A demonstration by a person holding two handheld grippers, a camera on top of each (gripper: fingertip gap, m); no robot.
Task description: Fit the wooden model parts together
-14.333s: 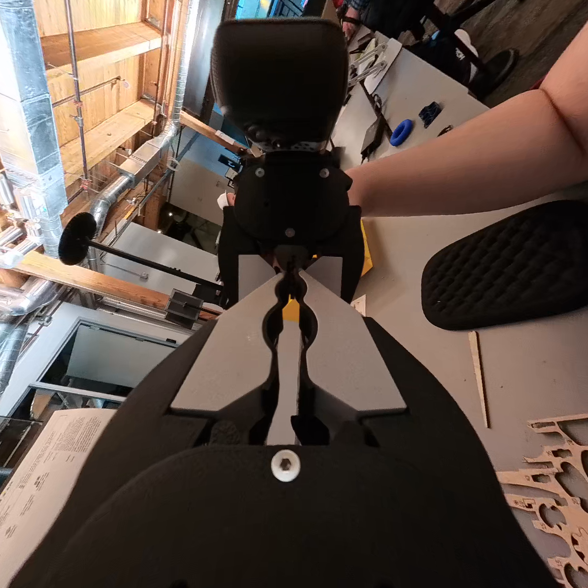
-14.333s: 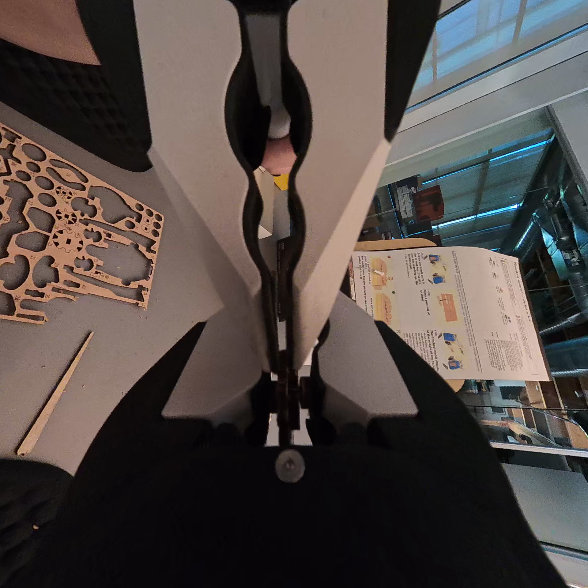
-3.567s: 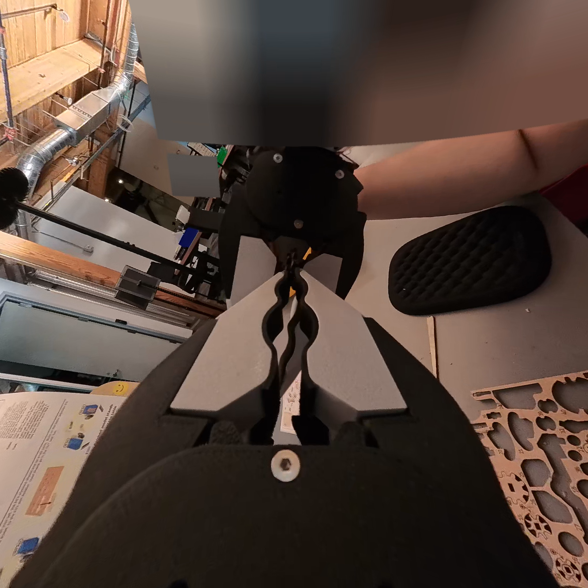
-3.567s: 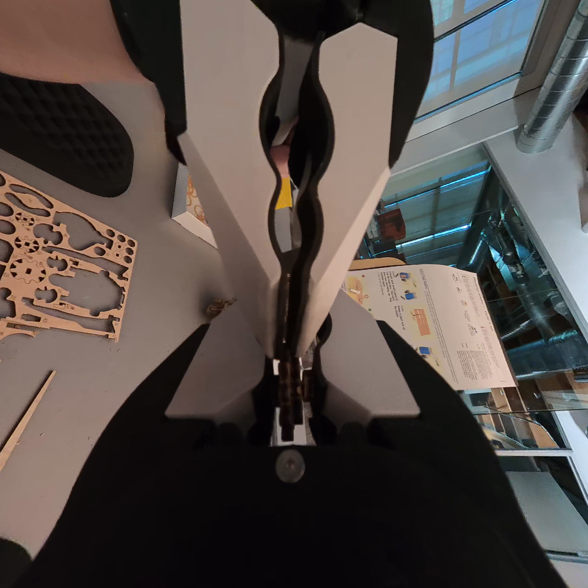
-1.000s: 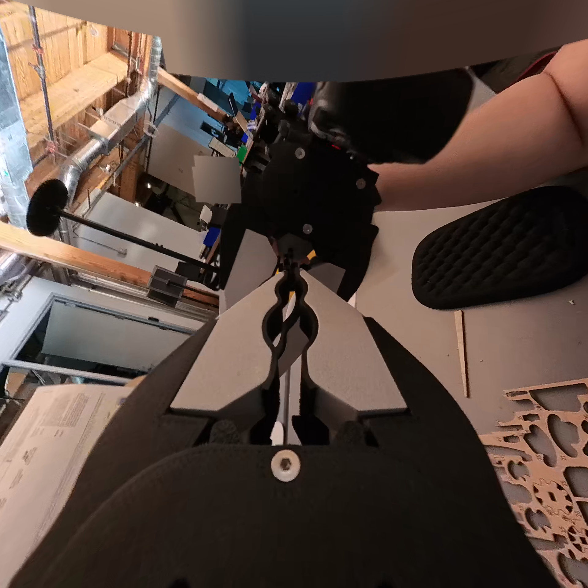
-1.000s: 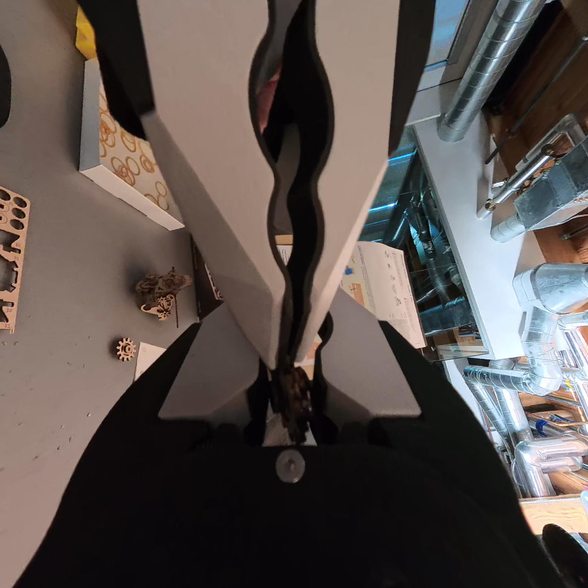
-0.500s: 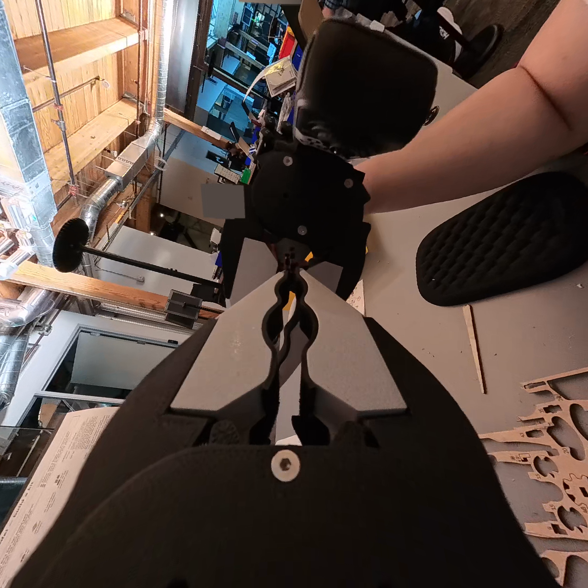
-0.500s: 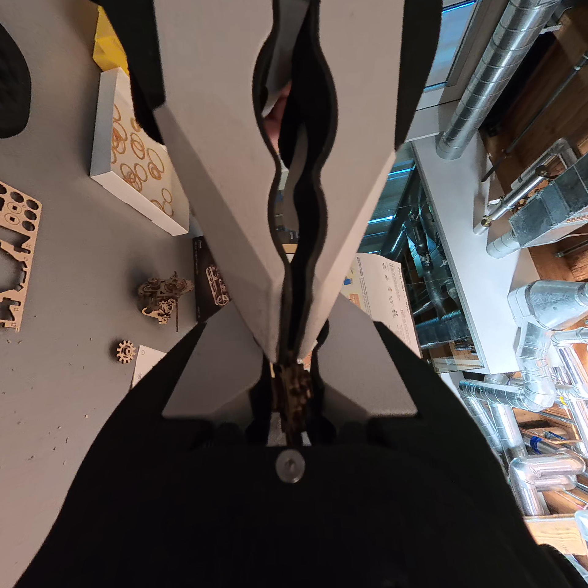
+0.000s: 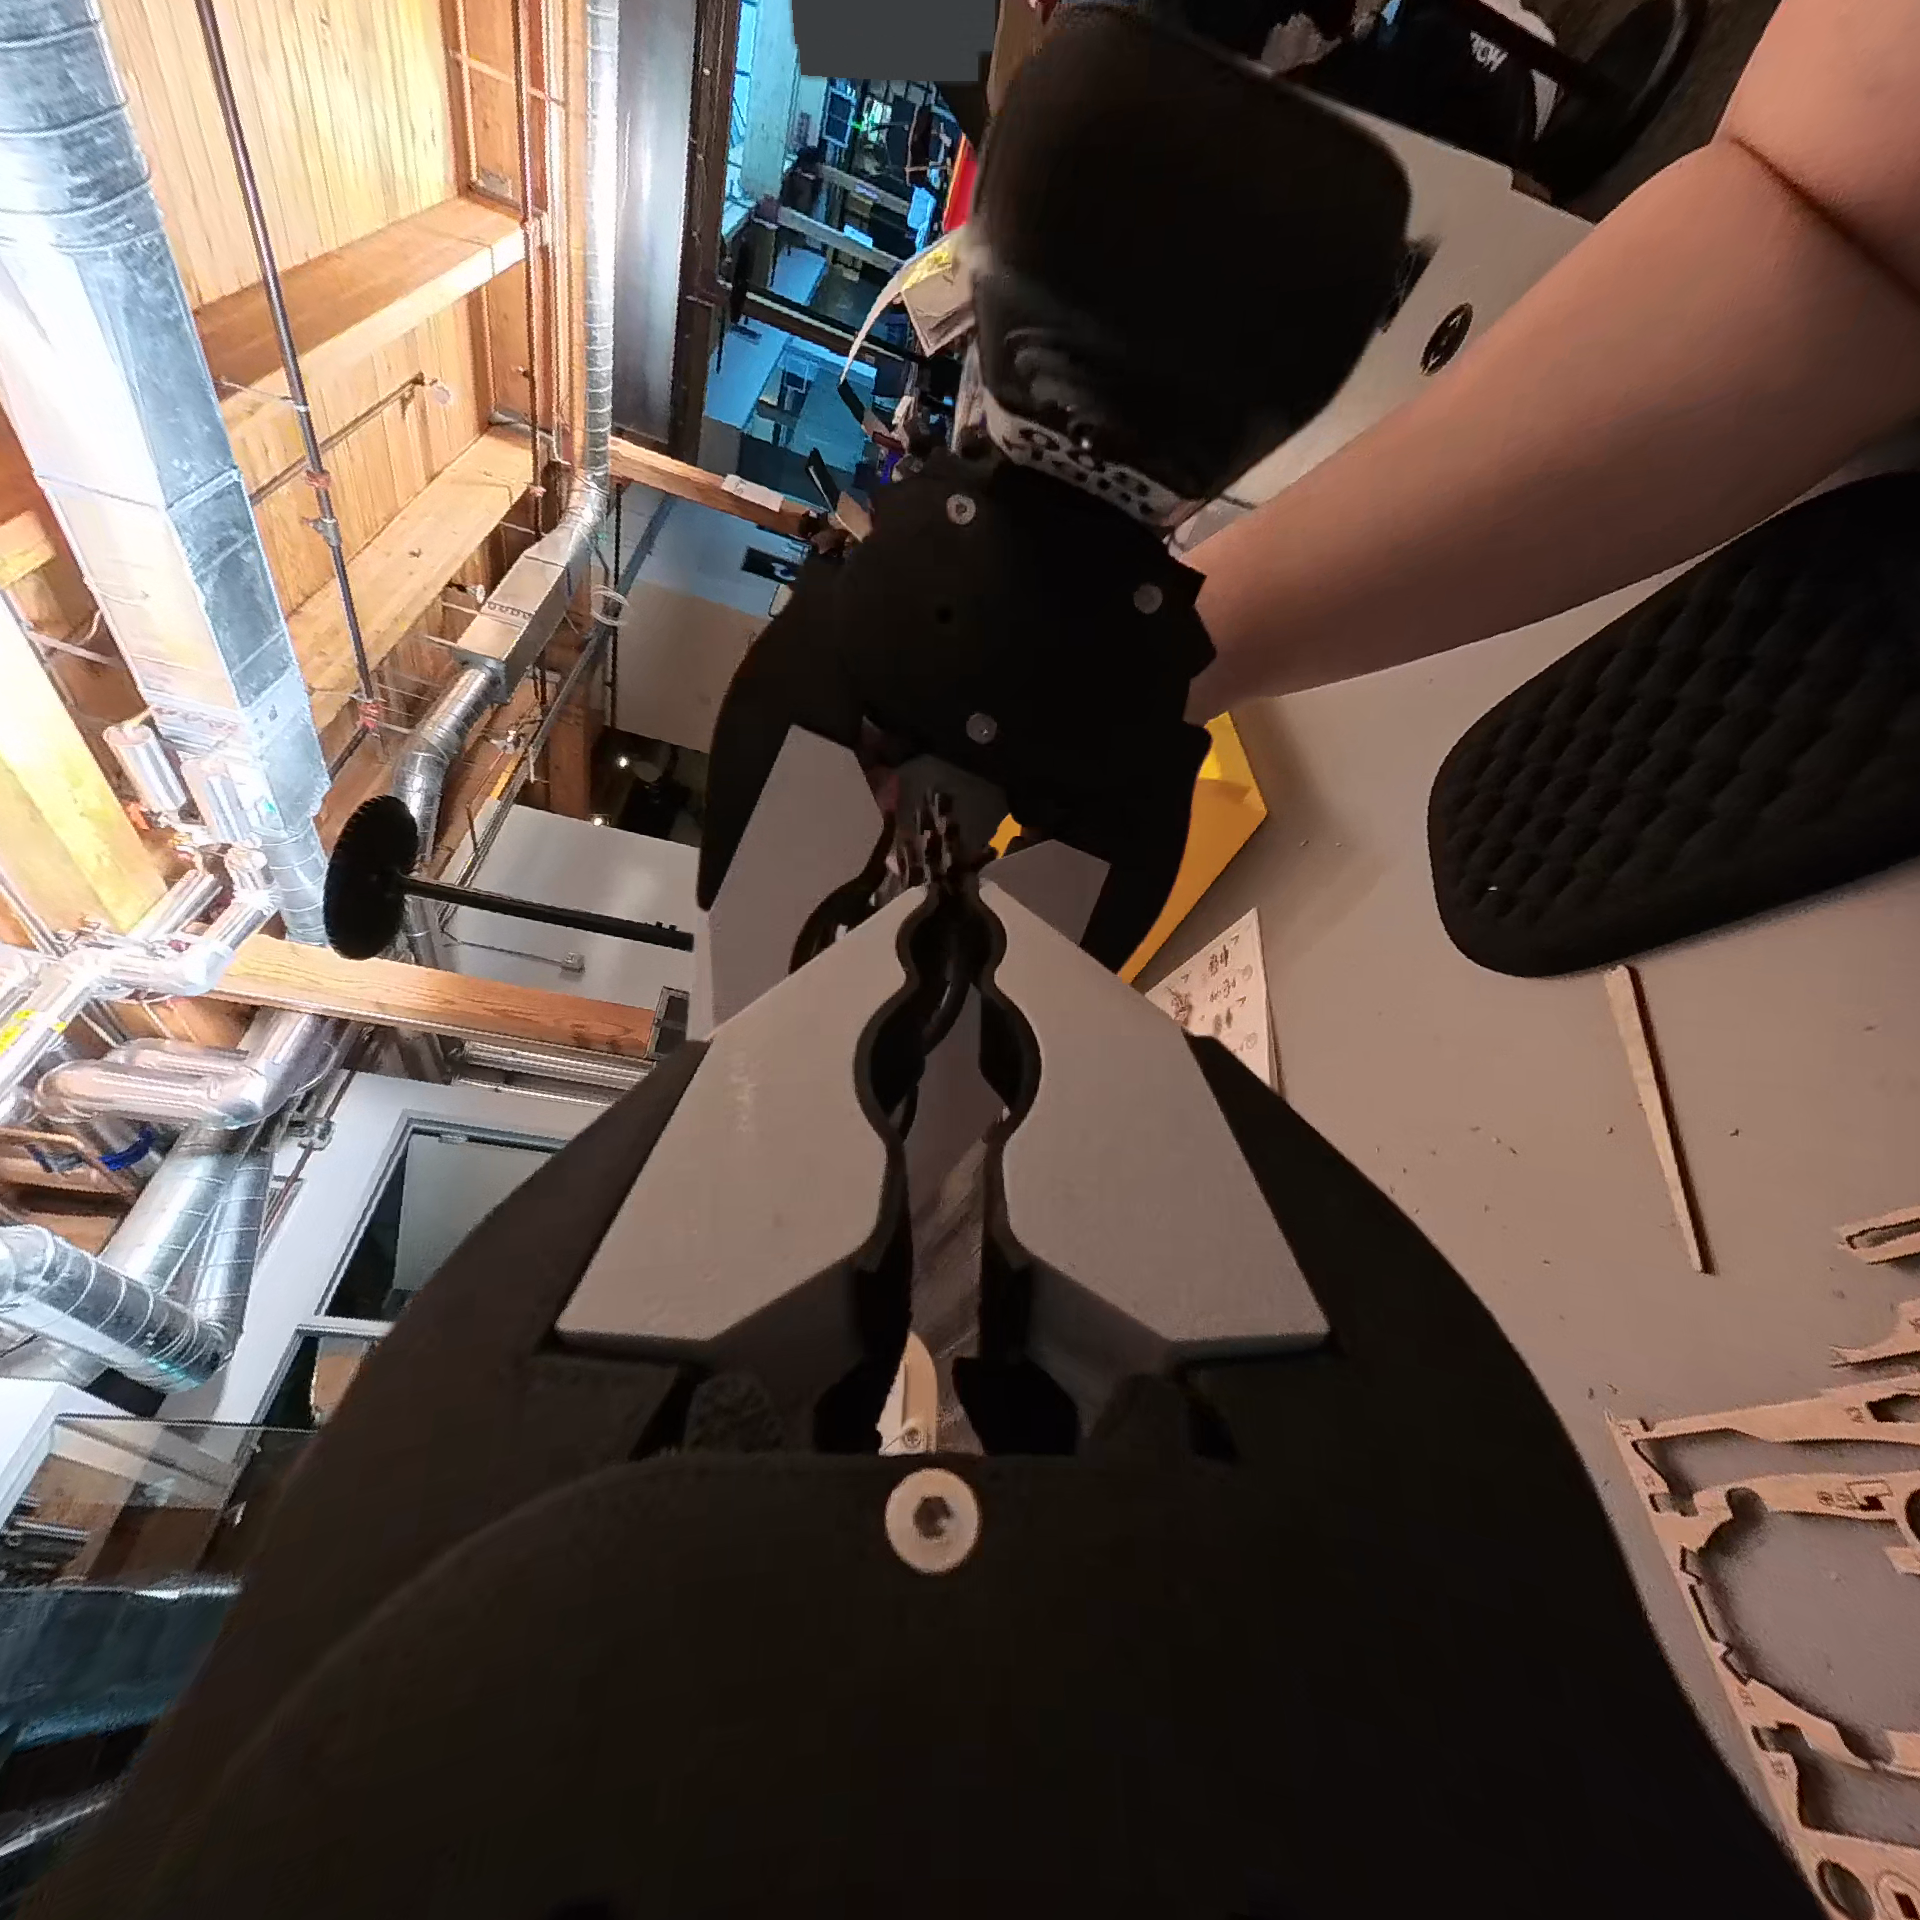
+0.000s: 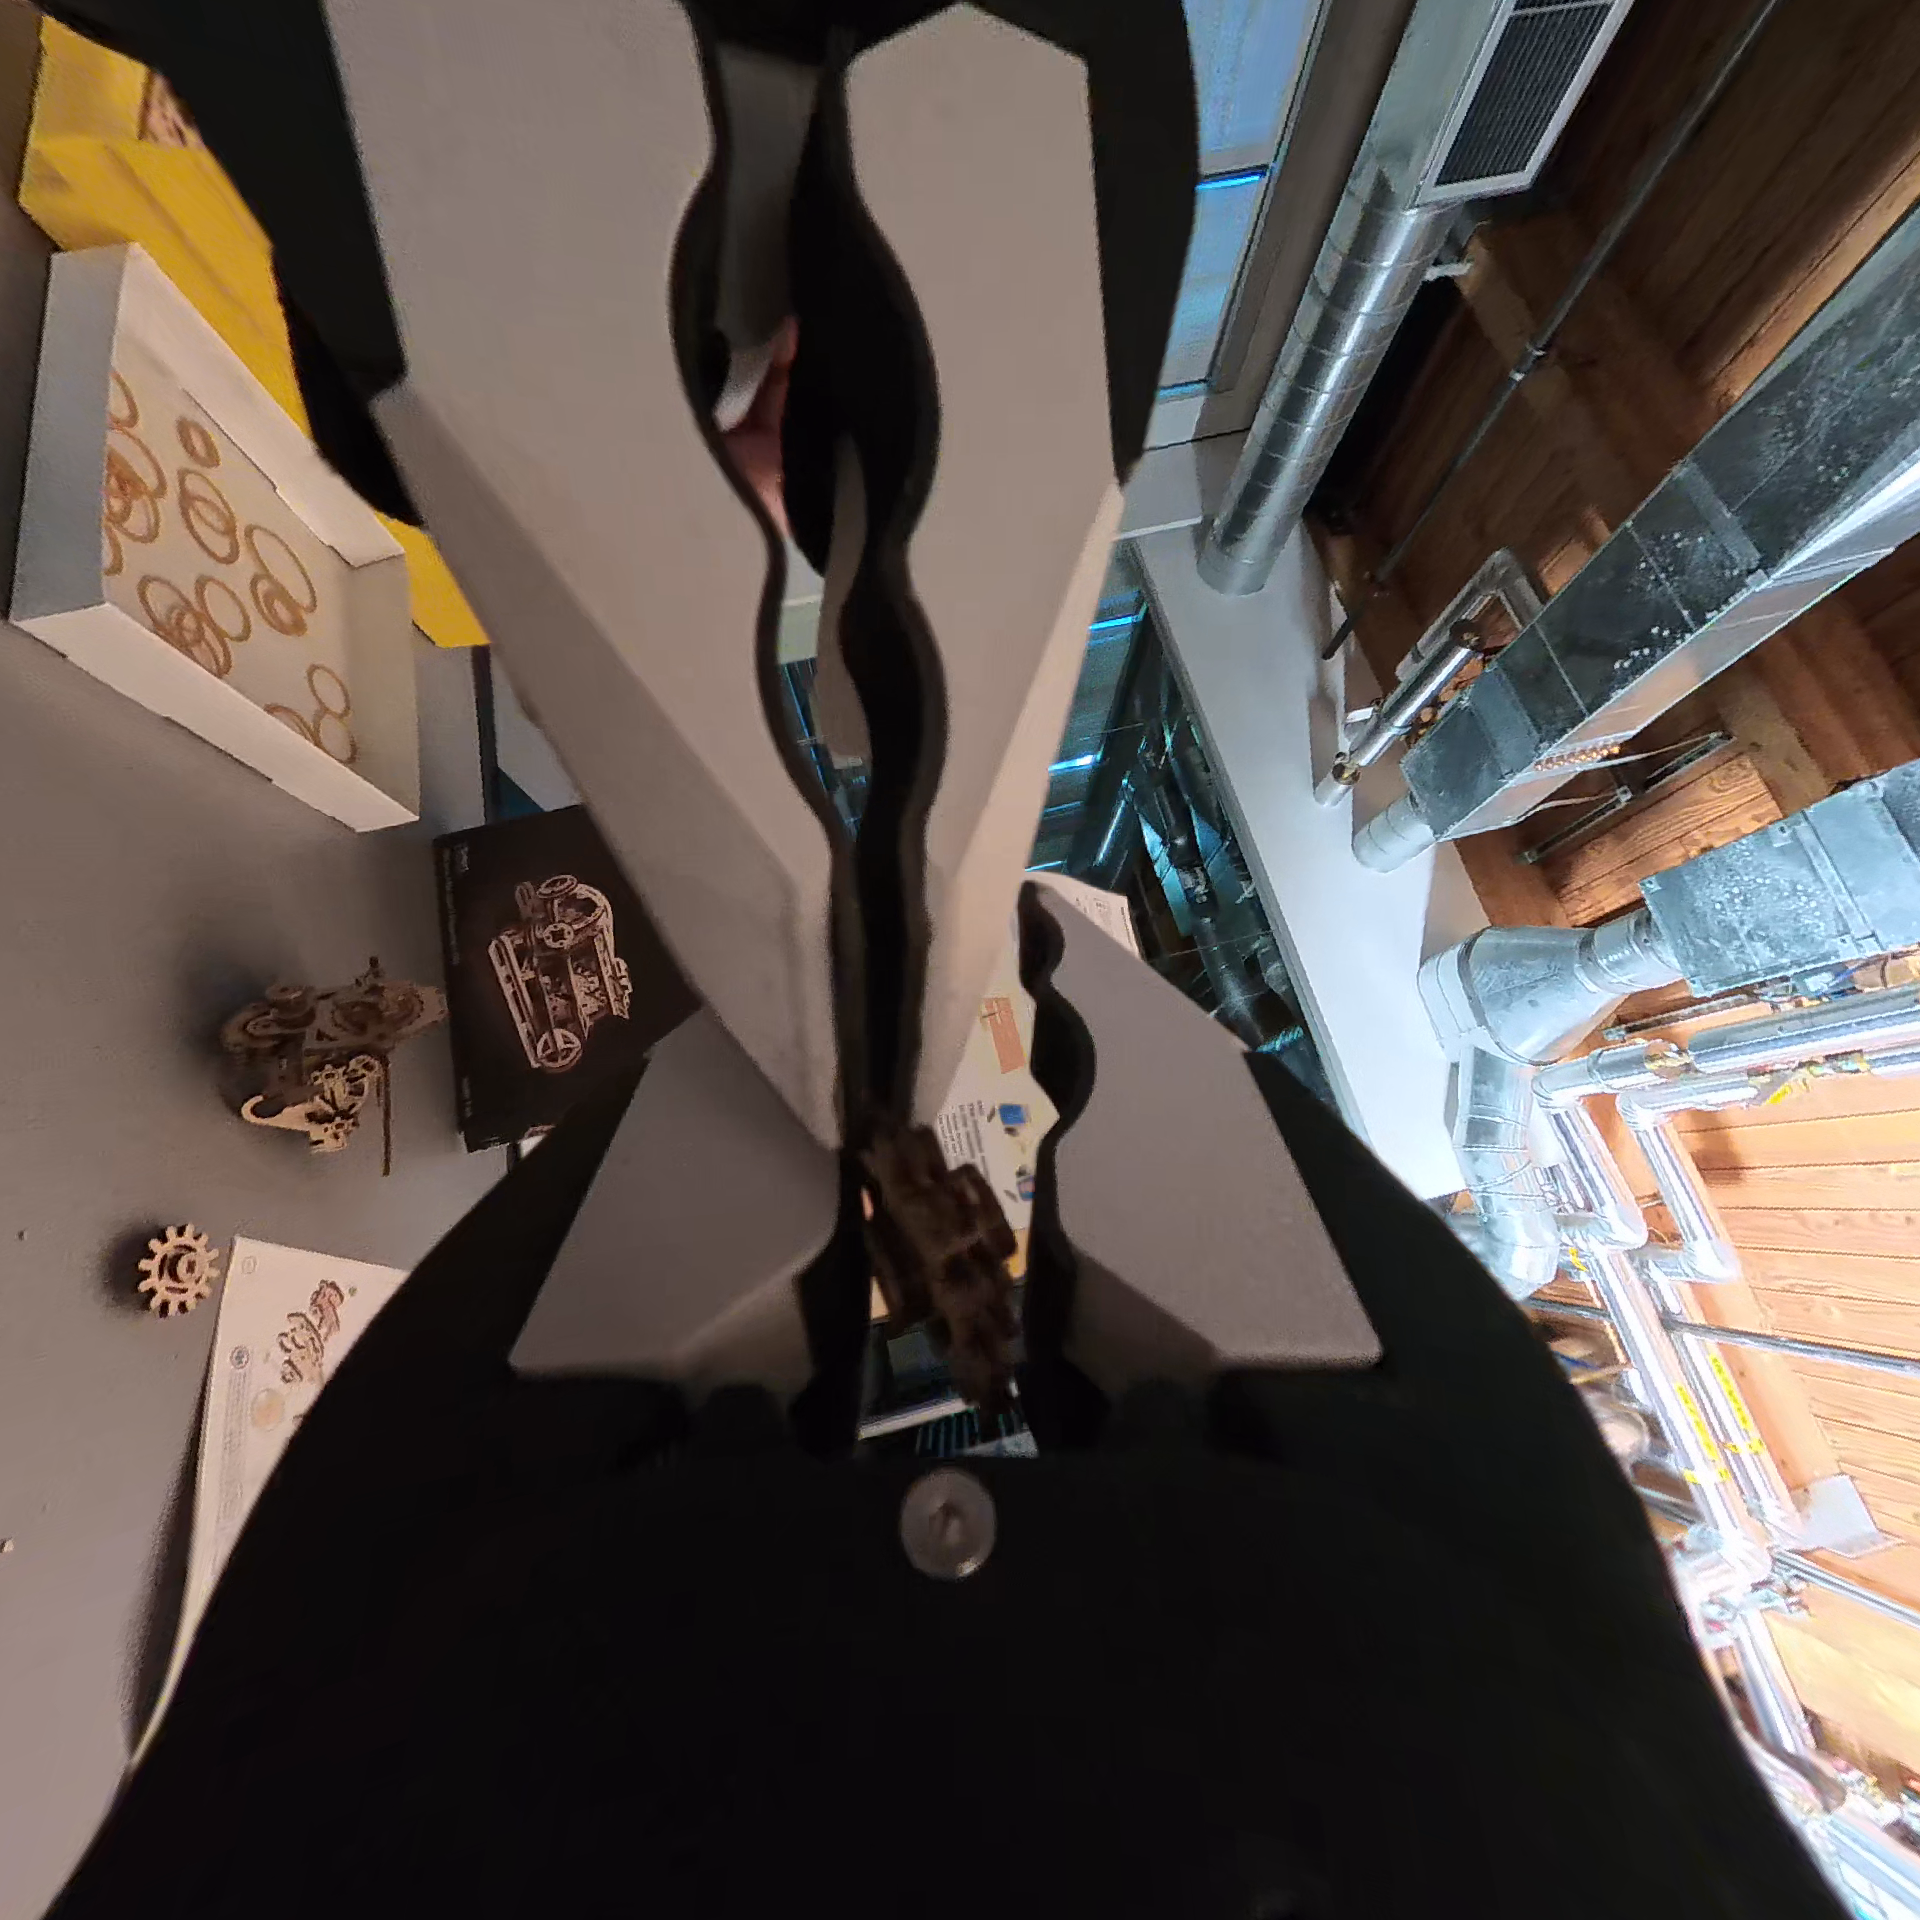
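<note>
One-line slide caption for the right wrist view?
Left gripper pinches a wooden gear piece between the open right gripper fingers, above a grey table holding a loose gear.

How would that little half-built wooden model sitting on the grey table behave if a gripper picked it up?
The wooden model looks like thin laser-cut pieces and small gears slotted together, so it is probably very light but fragile; a firm squeeze could crack it or pop parts loose. Its outline is irregular, with a thin rod sticking out, so it may twist in the grip. Standing on a narrow base, it would likely tip if pushed.
</note>
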